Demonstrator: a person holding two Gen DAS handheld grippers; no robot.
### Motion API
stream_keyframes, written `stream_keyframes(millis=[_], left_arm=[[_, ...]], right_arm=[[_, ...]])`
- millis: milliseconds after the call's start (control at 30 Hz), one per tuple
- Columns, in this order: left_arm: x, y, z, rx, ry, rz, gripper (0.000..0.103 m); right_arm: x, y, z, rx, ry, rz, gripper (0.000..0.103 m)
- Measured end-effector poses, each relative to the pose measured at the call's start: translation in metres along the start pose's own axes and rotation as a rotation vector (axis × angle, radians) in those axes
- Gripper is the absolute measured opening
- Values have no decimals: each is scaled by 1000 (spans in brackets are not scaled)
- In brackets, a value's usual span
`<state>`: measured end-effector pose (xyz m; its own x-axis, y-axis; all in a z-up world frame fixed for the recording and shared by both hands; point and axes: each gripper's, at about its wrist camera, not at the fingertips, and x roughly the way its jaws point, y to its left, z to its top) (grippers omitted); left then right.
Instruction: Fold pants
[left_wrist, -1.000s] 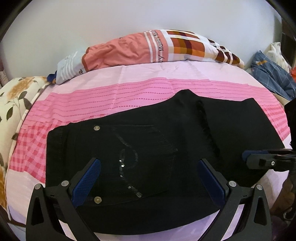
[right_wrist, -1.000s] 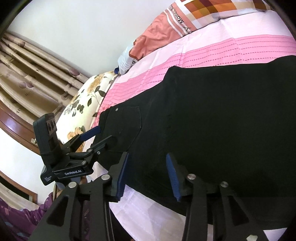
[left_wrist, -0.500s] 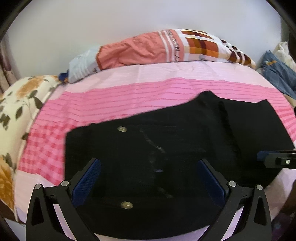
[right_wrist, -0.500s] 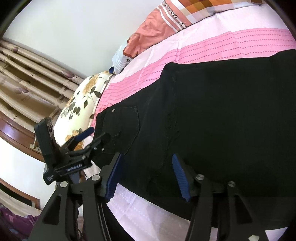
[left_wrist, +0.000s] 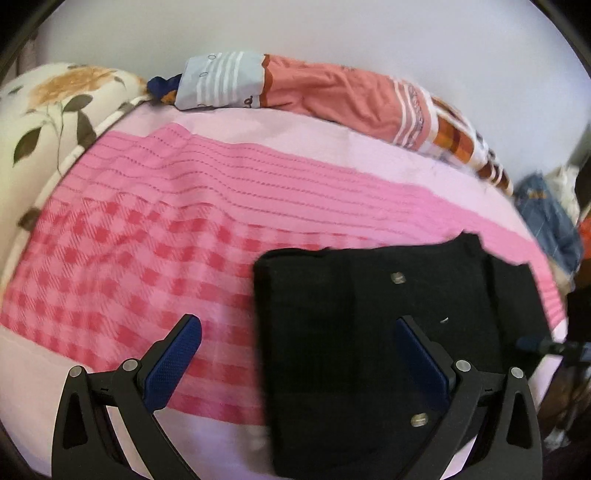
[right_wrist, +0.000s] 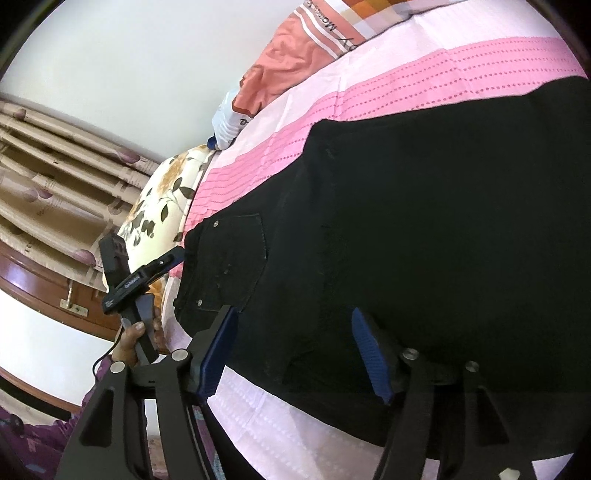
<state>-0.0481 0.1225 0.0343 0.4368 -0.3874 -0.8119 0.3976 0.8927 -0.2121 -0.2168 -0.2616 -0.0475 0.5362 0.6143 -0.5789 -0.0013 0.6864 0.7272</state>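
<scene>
One pair of black pants lies flat on the pink bedsheet, near the bed's front edge. Left claw hovers spread wide over the waistband edge, pinching nothing. Right claw hangs spread above the dark fabric. Striped pillow lies beyond.

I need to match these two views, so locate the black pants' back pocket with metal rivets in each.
Left wrist: black pants' back pocket with metal rivets lies lower right, by the left gripper's right finger.
Right wrist: the pocket lies centre-left, above the right gripper.
Shared landmark: the floral cream pillow.
</scene>
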Motion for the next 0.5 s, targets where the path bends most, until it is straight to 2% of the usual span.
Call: stream_keyframes(millis=[67,167,233,267,300,433,500], left_arm=[[8,0,-1,39,31,-7,102],[16,-2,-5,44,65,-96,102],[22,-10,-9,84,83,-110,100],[31,-16,-12,112,123,-111,92],[34,-21,-13,125,120,-102,92],[36,-21,-7,112,134,-163,92],[35,-11,-2,45,155,-244,89]], right_arm=[[1,-1,0,7,3,-2,62],[1,0,1,9,3,-3,65],[1,1,1,7,4,-6,66],[1,1,1,6,3,-7,66],[2,1,1,7,2,-8,67],[2,3,1,9,-1,-8,70],[2,3,0,8,0,-8,72]])
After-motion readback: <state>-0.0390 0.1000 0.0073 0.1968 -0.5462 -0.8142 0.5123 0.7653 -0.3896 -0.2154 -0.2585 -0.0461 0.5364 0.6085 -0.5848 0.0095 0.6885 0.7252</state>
